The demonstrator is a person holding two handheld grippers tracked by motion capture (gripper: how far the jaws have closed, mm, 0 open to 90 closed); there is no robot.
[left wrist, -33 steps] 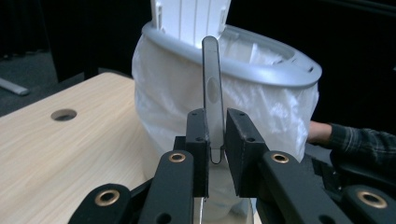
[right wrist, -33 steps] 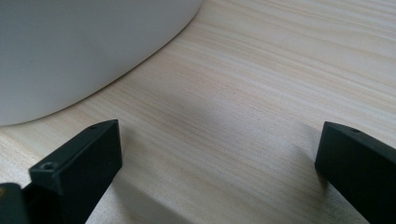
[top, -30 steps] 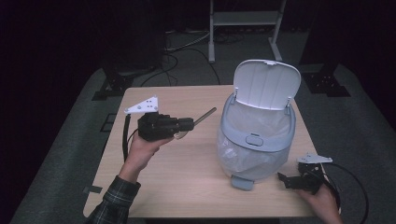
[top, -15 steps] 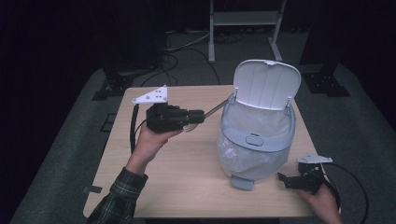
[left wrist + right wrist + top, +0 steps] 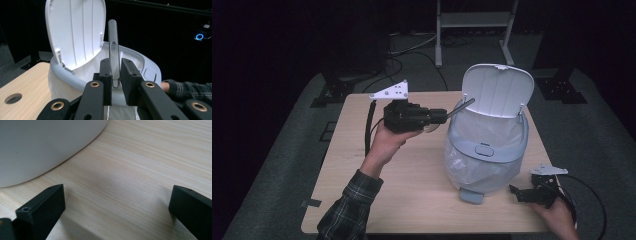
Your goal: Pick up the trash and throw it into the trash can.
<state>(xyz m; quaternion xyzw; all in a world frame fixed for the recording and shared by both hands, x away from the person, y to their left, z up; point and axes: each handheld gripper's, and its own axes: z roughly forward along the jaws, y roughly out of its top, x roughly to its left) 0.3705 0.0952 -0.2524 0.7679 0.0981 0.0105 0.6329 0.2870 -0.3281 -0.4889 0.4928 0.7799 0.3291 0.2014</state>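
The left gripper (image 5: 447, 113), fingers clamped on a grey utensil (image 5: 460, 106), has risen toward the open bin (image 5: 487, 150); the right gripper (image 5: 518, 192) rests wide open on the counter (image 5: 412, 190).

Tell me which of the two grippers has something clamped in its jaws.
The left gripper, raised beside the open bin, is shut on a grey utensil handle. The right gripper rests low on the table with its jaws wide apart and empty.
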